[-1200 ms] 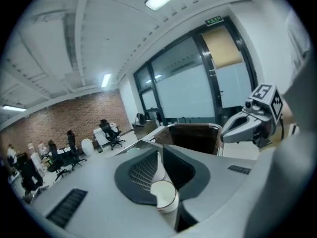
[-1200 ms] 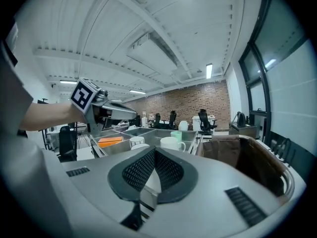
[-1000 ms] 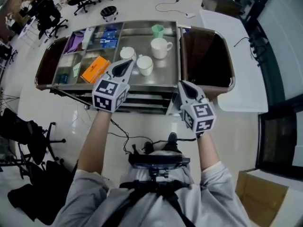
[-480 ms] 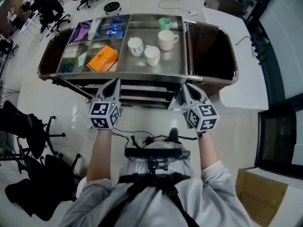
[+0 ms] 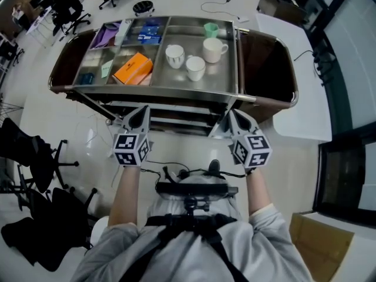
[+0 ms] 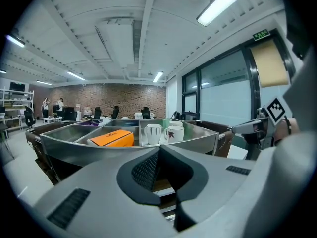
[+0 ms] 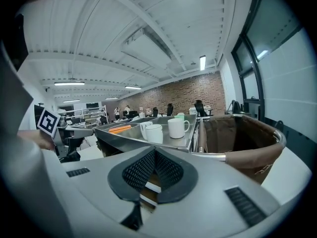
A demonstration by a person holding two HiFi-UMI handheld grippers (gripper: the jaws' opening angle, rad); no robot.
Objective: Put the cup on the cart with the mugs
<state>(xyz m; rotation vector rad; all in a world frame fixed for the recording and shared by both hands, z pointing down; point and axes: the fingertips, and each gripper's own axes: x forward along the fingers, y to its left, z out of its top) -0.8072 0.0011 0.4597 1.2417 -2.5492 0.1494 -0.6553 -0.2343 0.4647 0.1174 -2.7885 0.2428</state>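
Note:
Three white mugs stand together on the steel cart top [image 5: 220, 84]: a striped one [image 5: 175, 56], one in front [image 5: 195, 68] and a bigger one behind [image 5: 214, 49]. A small green cup [image 5: 211, 29] sits at the far edge. In the left gripper view the striped mug [image 6: 153, 133] and a leaf-printed mug [image 6: 175, 133] show beyond the jaws. My left gripper [image 5: 143, 110] and right gripper [image 5: 230, 114] hang in front of the cart, below its near rim. Both are shut with nothing between their jaws. The right gripper view shows the bigger mug [image 7: 178, 128] and the green cup [image 7: 180, 116].
An orange box [image 5: 134, 68] and small packets fill the cart's left compartments. Brown bags [image 5: 264, 69] hang at both ends of the cart. Shelves sit under the cart top. Office chairs stand at the left, a white table [image 5: 305, 93] at the right. A cable lies on the floor.
Both grippers have drawn back from the cart toward my body. The left one was over the mugs and now hangs below the cart's near rim. The mugs have stayed put.

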